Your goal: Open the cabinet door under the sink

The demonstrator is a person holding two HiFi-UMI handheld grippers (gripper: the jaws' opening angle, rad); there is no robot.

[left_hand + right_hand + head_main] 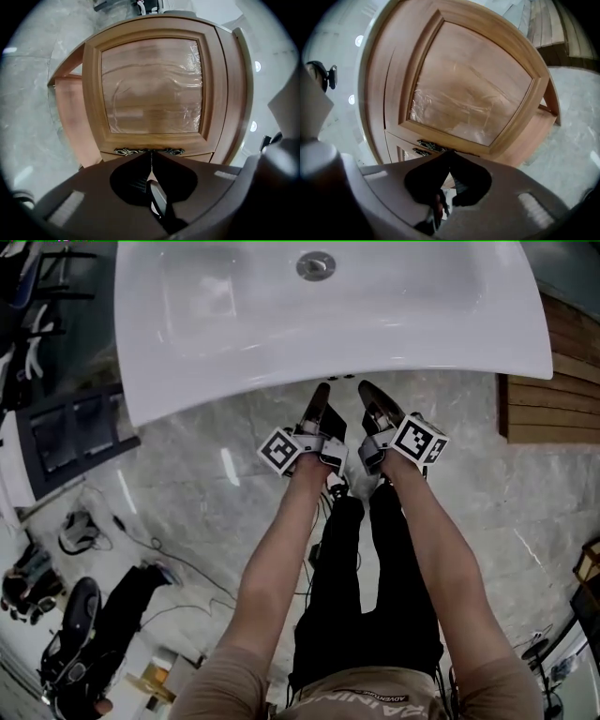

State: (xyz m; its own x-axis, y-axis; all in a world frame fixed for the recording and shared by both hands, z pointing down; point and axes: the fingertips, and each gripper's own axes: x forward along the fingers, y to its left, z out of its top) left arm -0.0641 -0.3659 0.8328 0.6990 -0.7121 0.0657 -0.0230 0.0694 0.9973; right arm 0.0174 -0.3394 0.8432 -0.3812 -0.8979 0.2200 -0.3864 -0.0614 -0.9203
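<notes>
Wooden cabinet door [152, 89], film-covered panel (ornate dark handle [129, 151])

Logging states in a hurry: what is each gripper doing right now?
Left gripper: closed, holding nothing.
Right gripper: closed, holding nothing.

Marble floor [206, 493], wooden slats [553, 399]

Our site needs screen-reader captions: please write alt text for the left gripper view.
A wooden cabinet door, its middle under clear film, fills the view. The left gripper, fingers shut, points at the door's ornate metal handle; whether it touches cannot be told.
</notes>
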